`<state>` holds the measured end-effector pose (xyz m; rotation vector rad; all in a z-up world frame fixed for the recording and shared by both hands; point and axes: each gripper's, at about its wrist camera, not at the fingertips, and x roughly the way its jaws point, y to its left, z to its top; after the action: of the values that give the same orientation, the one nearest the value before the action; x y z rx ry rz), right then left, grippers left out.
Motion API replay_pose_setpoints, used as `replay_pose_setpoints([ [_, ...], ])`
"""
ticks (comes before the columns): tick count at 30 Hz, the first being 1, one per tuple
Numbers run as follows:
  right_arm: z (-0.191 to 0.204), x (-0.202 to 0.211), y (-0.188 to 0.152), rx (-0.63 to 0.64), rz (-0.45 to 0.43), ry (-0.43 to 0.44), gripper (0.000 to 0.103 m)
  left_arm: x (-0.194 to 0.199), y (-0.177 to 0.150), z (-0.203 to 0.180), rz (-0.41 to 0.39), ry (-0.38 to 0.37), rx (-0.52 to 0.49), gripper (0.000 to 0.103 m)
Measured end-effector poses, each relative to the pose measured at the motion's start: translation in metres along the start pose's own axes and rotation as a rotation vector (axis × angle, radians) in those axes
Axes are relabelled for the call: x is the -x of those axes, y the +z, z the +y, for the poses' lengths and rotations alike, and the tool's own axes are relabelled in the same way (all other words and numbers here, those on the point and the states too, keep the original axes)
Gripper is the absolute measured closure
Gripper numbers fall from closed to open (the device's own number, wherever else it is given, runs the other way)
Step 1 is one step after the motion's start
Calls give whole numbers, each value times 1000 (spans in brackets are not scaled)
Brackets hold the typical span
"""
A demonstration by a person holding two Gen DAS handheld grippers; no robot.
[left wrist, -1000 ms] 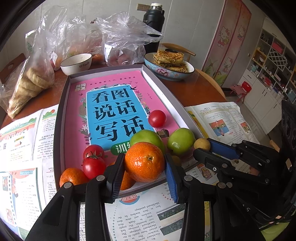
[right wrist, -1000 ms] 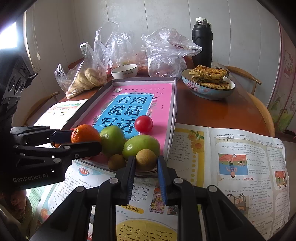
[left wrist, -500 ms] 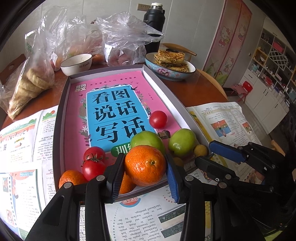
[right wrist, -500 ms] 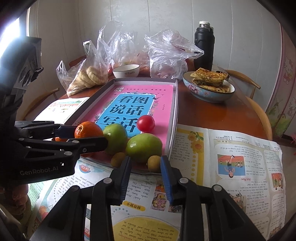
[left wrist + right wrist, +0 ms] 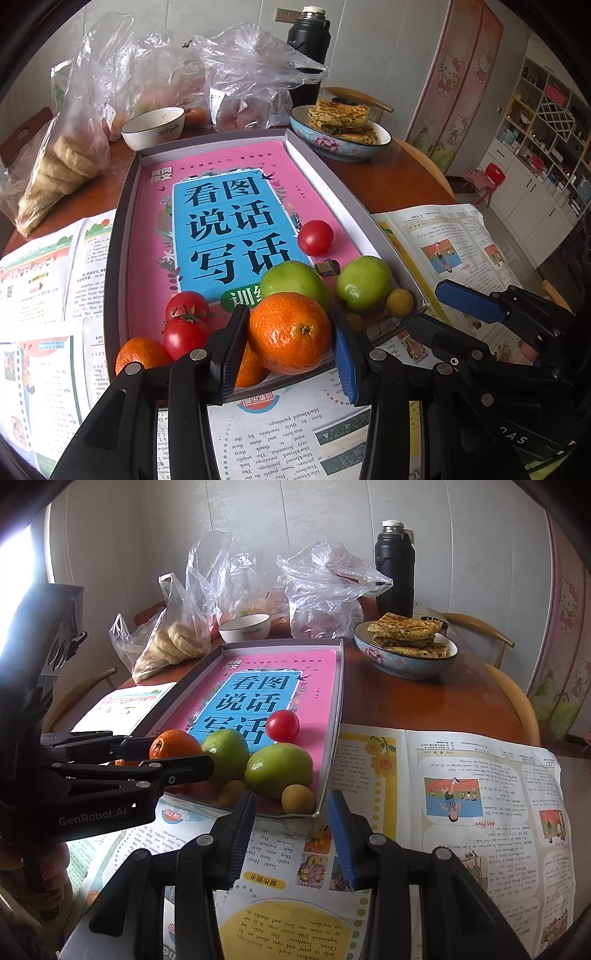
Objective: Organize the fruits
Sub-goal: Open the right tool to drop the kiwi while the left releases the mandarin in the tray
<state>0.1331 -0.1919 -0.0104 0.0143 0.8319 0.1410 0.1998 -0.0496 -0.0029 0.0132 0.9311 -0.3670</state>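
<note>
A grey tray (image 5: 122,236) with a pink and blue book cover in it holds the fruit. My left gripper (image 5: 290,350) is shut on an orange tangerine (image 5: 290,332) at the tray's near edge; the right wrist view shows it too, the tangerine (image 5: 173,742) between that gripper's fingers. My right gripper (image 5: 291,803) is just in front of the tray's near right corner, its jaws opening with nothing pressed between the pads. A small brown fruit (image 5: 298,799) lies free in that corner, beside two green fruits (image 5: 279,770) and a second small brown one (image 5: 232,793).
Three red tomatoes (image 5: 316,238) and more tangerines (image 5: 142,354) lie in the tray. Open picture books (image 5: 480,794) cover the near table. Behind the tray are a white bowl (image 5: 153,125), plastic bags (image 5: 251,81), a flask (image 5: 394,572) and a bowl of flatbread (image 5: 406,653).
My right gripper has opened and drawn back from the small brown fruit, which now rests in the tray's corner. The left gripper keeps still with the tangerine.
</note>
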Motion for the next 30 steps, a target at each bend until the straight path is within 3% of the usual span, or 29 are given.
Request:
replay_pose_setpoints([
  [19,4,4,-1,-5,-2,16,62,-1,-1,8,-20,4,15,55],
  [24,4,6,-1,-5,-5,14,62,-2,-1,8,-8,14,22,43],
  [30,4,8,-1,-11,-6,11,56,-2,-3,7,-4,15,19,42],
])
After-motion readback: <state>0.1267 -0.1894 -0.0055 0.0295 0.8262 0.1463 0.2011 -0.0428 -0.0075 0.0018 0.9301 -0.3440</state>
